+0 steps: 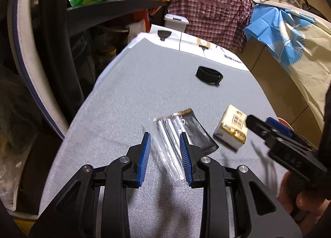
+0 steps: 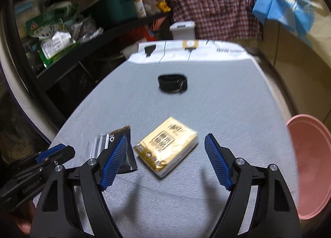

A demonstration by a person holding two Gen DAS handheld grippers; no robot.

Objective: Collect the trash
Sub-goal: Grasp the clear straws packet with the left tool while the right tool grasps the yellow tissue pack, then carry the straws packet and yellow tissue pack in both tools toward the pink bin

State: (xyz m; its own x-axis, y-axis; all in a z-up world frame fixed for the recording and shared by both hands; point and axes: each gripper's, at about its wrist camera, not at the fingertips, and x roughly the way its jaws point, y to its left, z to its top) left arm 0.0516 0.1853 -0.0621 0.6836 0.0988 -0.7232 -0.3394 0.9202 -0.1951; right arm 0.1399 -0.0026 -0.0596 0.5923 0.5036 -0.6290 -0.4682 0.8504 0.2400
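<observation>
the left gripper [image 1: 165,157] is being held low in the frame, jaws spread, with a clear wrapper [image 1: 168,151] lying between the pads on the grey cloth [image 1: 124,97]. a black sachet [image 1: 196,132] is lying just right of it, partly under the wrapper. the right gripper [image 2: 165,161] is being held with jaws spread wide before a tissue pack [image 2: 166,148]. a black strap [image 2: 172,83] is lying farther up at mid-frame. a pink bowl [image 2: 310,165] is showing at the right edge.

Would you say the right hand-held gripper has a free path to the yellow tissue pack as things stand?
Probably yes. The right hand-held gripper is open and hangs just short of the yellow tissue pack, which lies flat on the grey table with nothing on top. The black pouch lies close beside it, apparently apart.
</observation>
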